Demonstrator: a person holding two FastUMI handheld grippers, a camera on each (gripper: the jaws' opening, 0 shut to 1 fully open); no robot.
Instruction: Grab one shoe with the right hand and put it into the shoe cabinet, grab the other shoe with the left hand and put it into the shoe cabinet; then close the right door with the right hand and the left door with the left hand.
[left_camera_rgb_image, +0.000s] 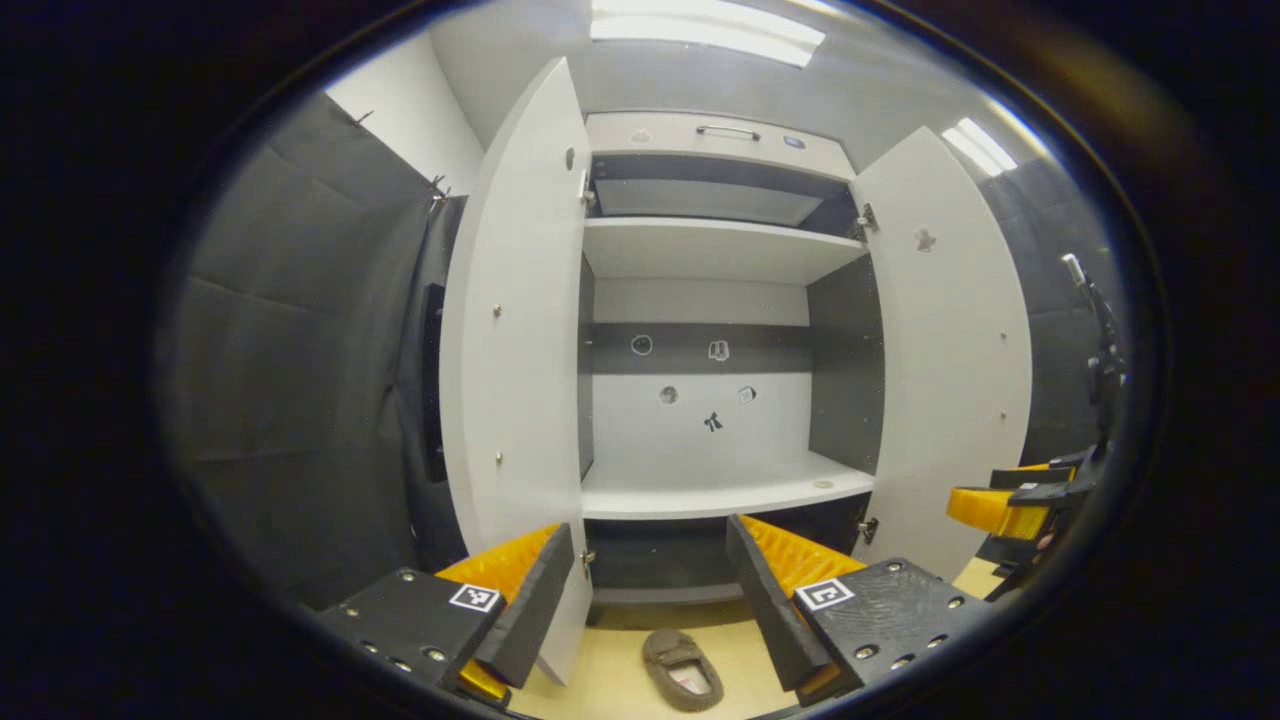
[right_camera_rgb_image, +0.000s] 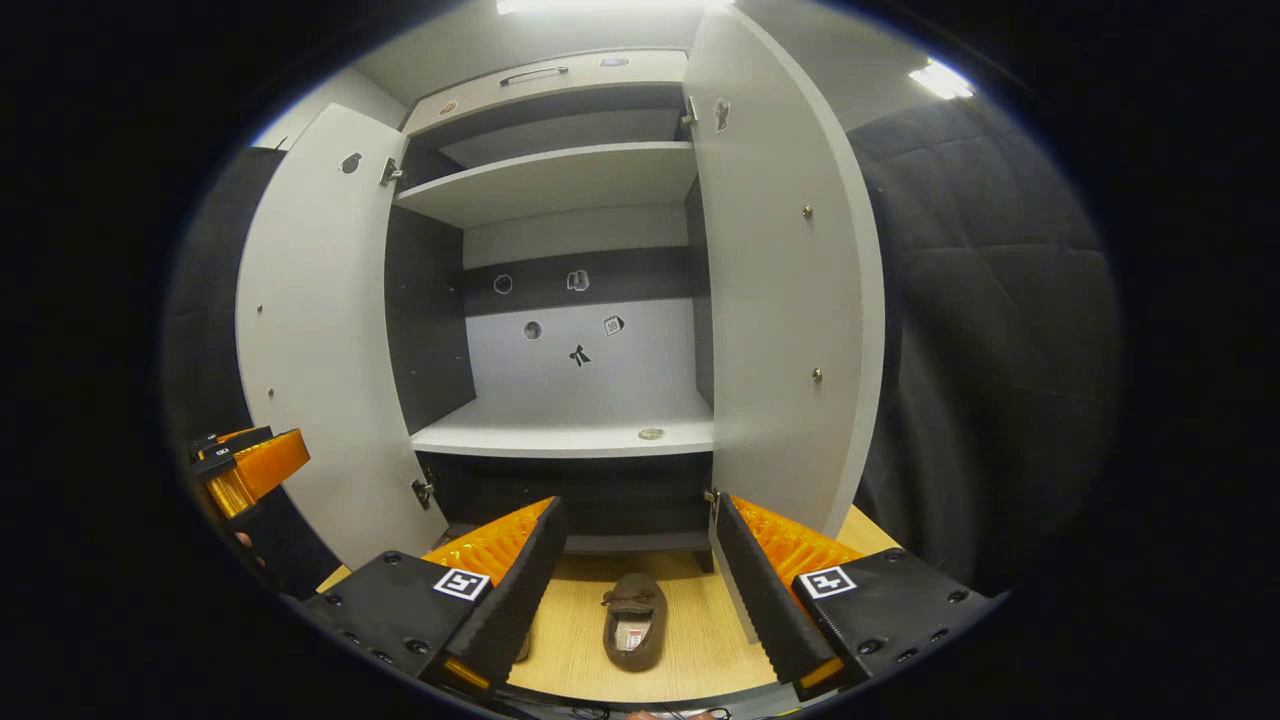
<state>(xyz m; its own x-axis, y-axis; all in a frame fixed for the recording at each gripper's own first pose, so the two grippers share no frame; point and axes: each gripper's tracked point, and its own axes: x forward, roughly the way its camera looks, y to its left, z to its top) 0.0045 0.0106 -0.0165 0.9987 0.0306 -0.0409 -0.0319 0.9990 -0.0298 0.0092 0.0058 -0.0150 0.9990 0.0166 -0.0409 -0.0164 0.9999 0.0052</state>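
A brown slipper (left_camera_rgb_image: 683, 668) lies on the wooden floor in front of the open shoe cabinet (left_camera_rgb_image: 715, 250). My left gripper (left_camera_rgb_image: 650, 590) hangs open above it, with nothing between its fingers. In the right gripper view the same slipper (right_camera_rgb_image: 633, 620) lies between and below the open right gripper (right_camera_rgb_image: 635, 580). A sliver of a second shoe (right_camera_rgb_image: 523, 650) peeks out from behind that gripper's left finger. Both cabinet doors stand wide open: the left door (left_camera_rgb_image: 515, 350) and the right door (left_camera_rgb_image: 950, 350). The lower shelf (right_camera_rgb_image: 570, 430) holds no shoe.
A small round object (right_camera_rgb_image: 651, 434) sits at the front of the lower shelf. Black padded cloth walls (right_camera_rgb_image: 990, 330) flank the cabinet on both sides. The other gripper (left_camera_rgb_image: 1010, 505) shows at the right edge of the left gripper view. The wooden floor (right_camera_rgb_image: 700, 640) runs under the doors.
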